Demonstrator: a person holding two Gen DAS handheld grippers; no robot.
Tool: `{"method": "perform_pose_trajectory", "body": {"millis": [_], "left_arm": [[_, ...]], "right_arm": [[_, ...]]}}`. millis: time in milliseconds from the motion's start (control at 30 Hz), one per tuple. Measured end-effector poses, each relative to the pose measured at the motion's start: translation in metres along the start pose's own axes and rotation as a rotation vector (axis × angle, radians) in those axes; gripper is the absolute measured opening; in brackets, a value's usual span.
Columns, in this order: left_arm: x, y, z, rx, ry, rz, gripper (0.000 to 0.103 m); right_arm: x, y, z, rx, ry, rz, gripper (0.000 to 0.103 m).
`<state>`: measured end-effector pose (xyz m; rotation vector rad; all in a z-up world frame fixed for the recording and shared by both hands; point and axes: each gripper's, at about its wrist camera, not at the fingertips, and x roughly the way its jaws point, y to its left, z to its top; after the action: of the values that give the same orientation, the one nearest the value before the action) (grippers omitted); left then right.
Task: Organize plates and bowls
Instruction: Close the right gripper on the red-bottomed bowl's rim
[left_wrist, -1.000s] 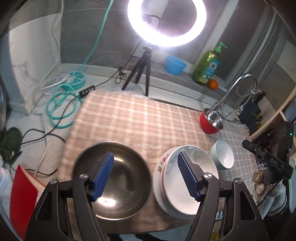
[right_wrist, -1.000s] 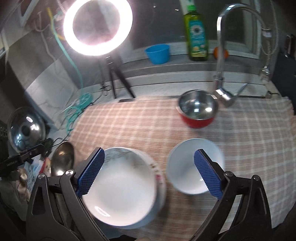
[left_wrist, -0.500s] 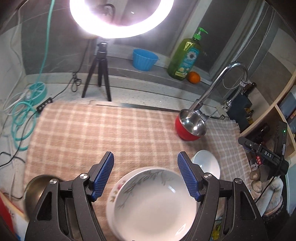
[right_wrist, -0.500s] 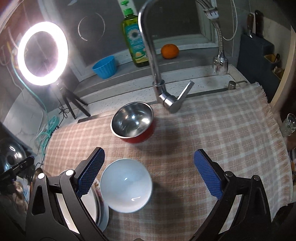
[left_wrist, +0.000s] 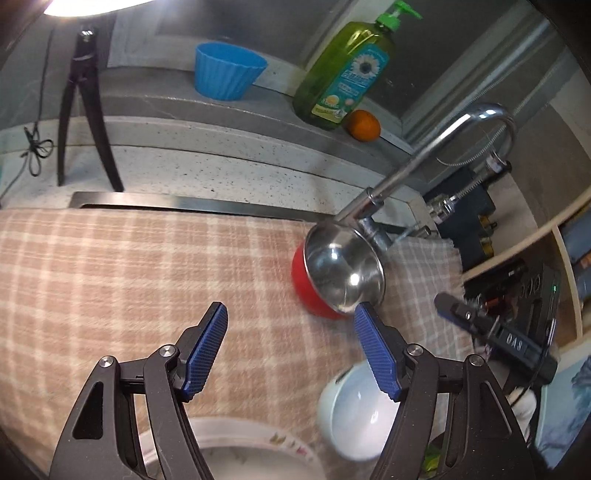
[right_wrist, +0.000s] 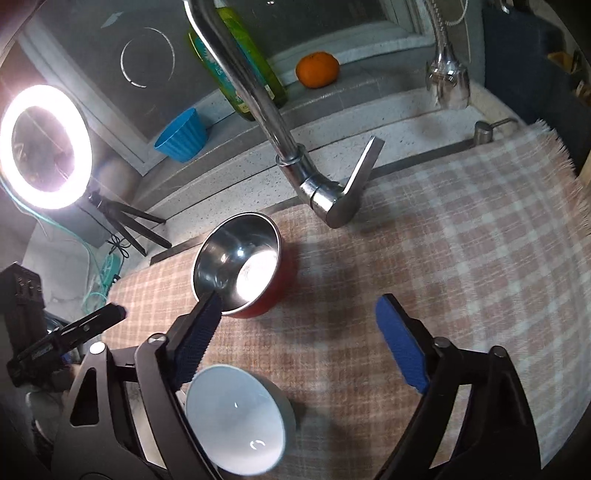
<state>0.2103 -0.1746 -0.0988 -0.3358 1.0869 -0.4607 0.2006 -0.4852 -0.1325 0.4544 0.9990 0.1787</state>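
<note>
A red bowl with a steel inside sits on the checked cloth under the tap. A small pale blue bowl lies nearer. The floral plate stack shows at the bottom edge of the left wrist view. My left gripper stands open over bare cloth, its right fingertip just in front of the red bowl. My right gripper has its jaws closing with nothing between them; its left finger overlaps the red bowl's rim in the picture.
A chrome tap arches over the cloth. On the back ledge stand a blue cup, a green soap bottle and an orange. A ring light on a tripod stands at the left; shelves at the right.
Both views swung right and closer to the cloth. The steel wok left the left view and the plate stack slid to its bottom edge. The right jaws narrowed a little.
</note>
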Motion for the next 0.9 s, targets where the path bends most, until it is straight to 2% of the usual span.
{"method": "perform_pose_trajectory", "body": {"millis": [67, 167, 333, 433, 633, 900], "left_arm": [[0.012, -0.001, 0.008, -0.005, 0.019, 0.011, 0.069], [0.027, -0.002, 0.018, -0.014, 0.043, 0.005, 0.065], [0.050, -0.006, 0.030, -0.011, 0.090, -0.001, 0.048], [0.058, -0.008, 0.031, 0.000, 0.107, 0.002, 0.044], [0.073, -0.007, 0.034, -0.013, 0.138, -0.014, 0.033], [0.083, -0.011, 0.034, 0.005, 0.156, -0.016, 0.022]], "right_arm": [[0.010, -0.001, 0.004, 0.012, 0.014, 0.022, 0.082], [0.024, -0.002, 0.009, 0.032, 0.040, 0.049, 0.074], [0.042, -0.005, 0.016, 0.072, 0.068, 0.085, 0.065], [0.052, -0.006, 0.019, 0.094, 0.085, 0.100, 0.061], [0.063, -0.005, 0.021, 0.100, 0.108, 0.108, 0.051], [0.076, -0.001, 0.022, 0.086, 0.137, 0.095, 0.029]]}}
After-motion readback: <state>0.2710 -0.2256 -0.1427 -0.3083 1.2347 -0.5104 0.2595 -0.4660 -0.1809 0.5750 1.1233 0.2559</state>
